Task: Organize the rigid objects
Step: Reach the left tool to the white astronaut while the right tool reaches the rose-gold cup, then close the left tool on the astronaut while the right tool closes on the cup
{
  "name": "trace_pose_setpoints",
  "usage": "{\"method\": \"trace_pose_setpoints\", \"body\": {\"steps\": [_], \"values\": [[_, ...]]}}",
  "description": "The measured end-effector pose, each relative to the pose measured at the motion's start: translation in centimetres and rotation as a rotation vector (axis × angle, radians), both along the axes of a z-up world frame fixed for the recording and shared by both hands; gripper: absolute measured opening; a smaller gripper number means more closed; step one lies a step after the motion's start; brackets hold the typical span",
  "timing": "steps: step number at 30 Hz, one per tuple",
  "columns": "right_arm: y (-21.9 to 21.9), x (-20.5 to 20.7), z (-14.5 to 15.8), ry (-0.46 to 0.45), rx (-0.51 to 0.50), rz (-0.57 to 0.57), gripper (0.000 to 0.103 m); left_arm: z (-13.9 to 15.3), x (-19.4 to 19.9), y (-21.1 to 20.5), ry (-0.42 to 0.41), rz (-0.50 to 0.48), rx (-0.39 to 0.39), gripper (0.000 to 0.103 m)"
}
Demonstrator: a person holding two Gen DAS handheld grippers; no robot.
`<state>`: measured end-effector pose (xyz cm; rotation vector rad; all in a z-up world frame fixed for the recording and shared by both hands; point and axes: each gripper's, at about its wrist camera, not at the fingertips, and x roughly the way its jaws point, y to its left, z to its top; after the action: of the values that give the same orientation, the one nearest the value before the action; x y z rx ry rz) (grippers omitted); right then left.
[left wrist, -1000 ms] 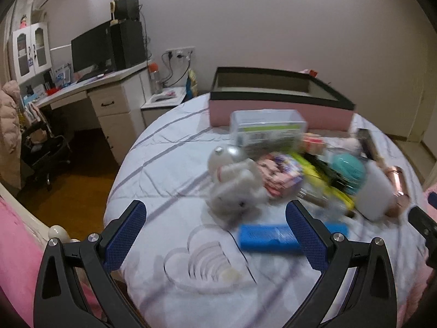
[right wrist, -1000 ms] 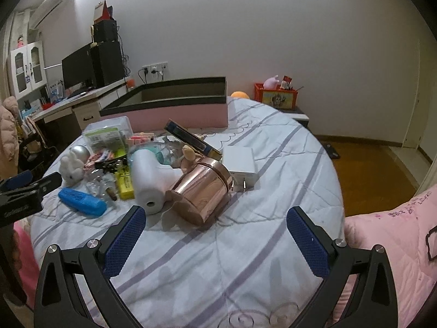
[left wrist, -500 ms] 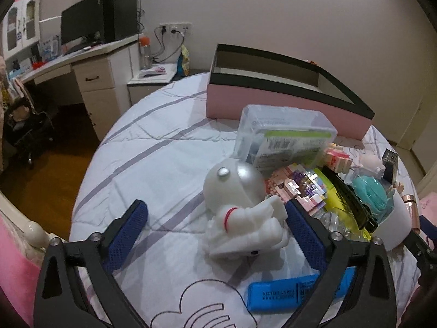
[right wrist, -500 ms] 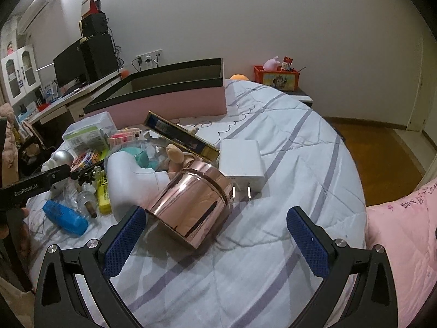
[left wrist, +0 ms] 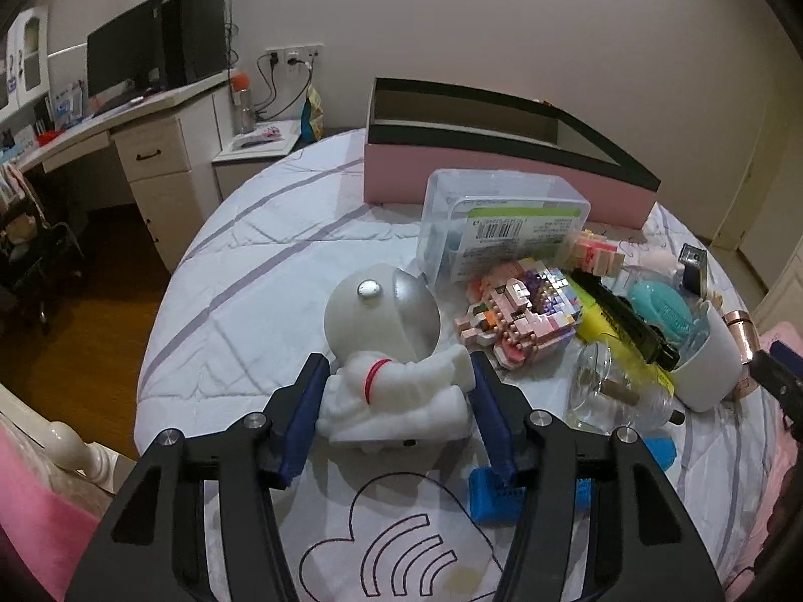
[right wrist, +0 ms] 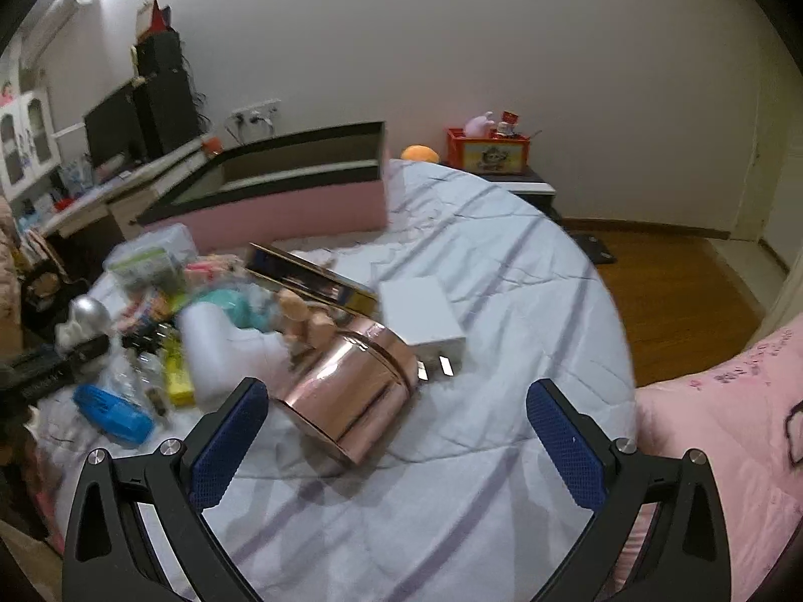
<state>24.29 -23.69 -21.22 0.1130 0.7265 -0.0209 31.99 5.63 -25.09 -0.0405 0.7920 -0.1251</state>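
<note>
Now the left hand-held gripper [left wrist: 396, 401] is closing, pads against the white astronaut figure [left wrist: 391, 366] on the bed [left wrist: 261, 261]; the right hand-held gripper [right wrist: 396, 431] hangs spread wide, holding nothing.

Obscured and unclear items, both wrist views

Blue case [left wrist: 524, 494] largely hidden behind left gripper's right finger; pad contact on astronaut figure [left wrist: 396, 391] not determinable. Right view: left clutter motion-blurred, barcode box [right wrist: 150, 256] label unreadable. Pink quilt [right wrist: 722, 431] cut off right.

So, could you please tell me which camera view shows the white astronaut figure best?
The left wrist view: the astronaut figure lies sharp and close between the closing left gripper. The right wrist view shows it only small and blurred at the left edge.
</note>
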Motion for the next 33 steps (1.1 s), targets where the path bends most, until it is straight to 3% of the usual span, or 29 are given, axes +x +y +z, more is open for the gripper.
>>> {"method": "trace_pose_setpoints", "body": {"steps": [4,13,26,31,33], "values": [[0.0,1.2,-0.7,0.024,0.038,0.001,0.099,0.0,-0.1,-0.3,-0.003,-0.009,0.045,0.057],[0.2,2.5,-1.6,0.027,0.144,0.029,0.071,-0.4,-0.3,-0.5,-0.001,-0.022,0.064,0.057],[1.0,1.0,-0.6,-0.004,0.105,0.092,0.07,1.9,-2.5,-1.3,-0.062,-0.058,0.048,0.057],[1.7,0.7,0.1,-0.007,0.054,0.107,0.07,1.4,-3.4,-1.4,-0.034,-0.068,0.048,0.057],[2.0,0.1,0.0,-0.005,-0.024,0.087,0.07,1.3,-4.0,-0.9,-0.032,-0.053,0.044,0.057]]}}
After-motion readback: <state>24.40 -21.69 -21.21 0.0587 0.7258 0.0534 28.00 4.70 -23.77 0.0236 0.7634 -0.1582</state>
